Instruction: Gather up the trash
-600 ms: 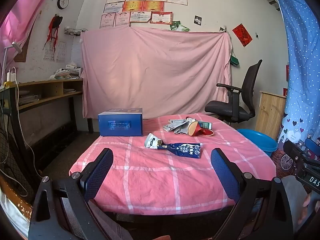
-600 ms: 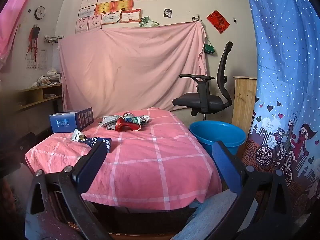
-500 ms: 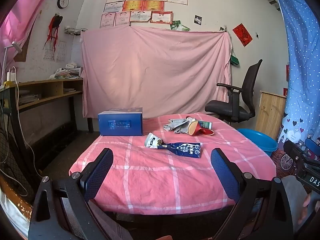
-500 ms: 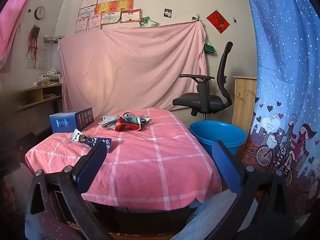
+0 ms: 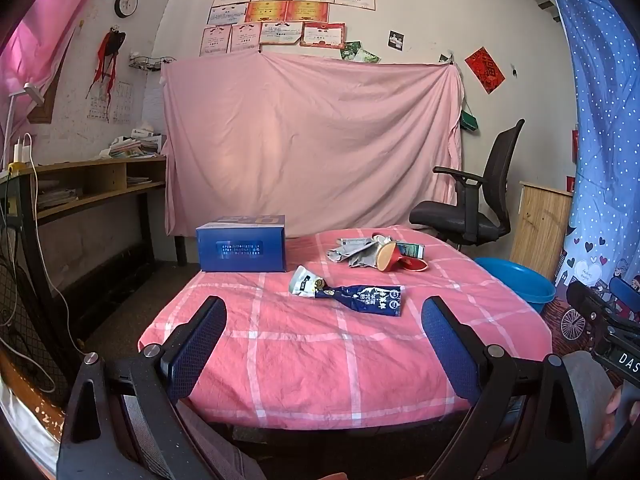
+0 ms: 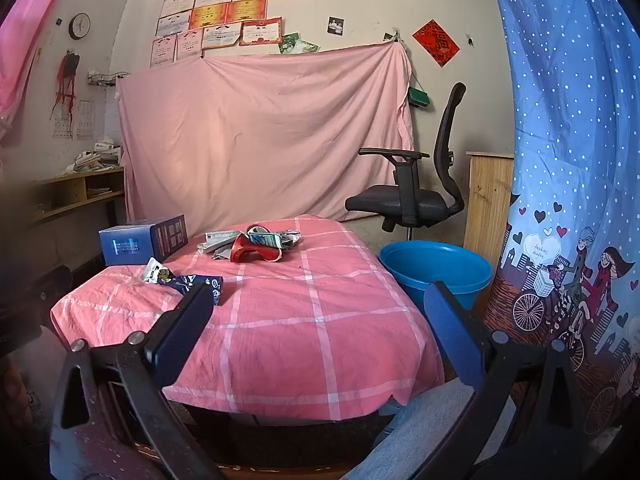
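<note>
A crumpled dark blue wrapper (image 5: 362, 298) (image 6: 188, 282) lies mid-table on the pink checked cloth (image 5: 304, 344) (image 6: 304, 312). Farther back sits a pile of trash: a tipped red cup (image 5: 390, 256) (image 6: 252, 250), grey crumpled paper (image 5: 352, 250) (image 6: 218, 240) and a small printed carton (image 5: 412, 249) (image 6: 266, 239). A blue box (image 5: 242, 243) (image 6: 142, 240) stands at the back left. My left gripper (image 5: 324, 322) hovers open at the near edge, nothing between its fingers. My right gripper (image 6: 316, 312) is open too, empty, at the table's near right side.
A blue plastic basin (image 5: 516, 280) (image 6: 436, 270) stands on the floor right of the table. Behind it are a black office chair (image 5: 472, 208) (image 6: 416, 196) and a wooden cabinet (image 6: 488, 200). A wooden shelf (image 5: 92, 184) runs along the left wall. A dotted blue curtain (image 6: 568, 160) hangs at right.
</note>
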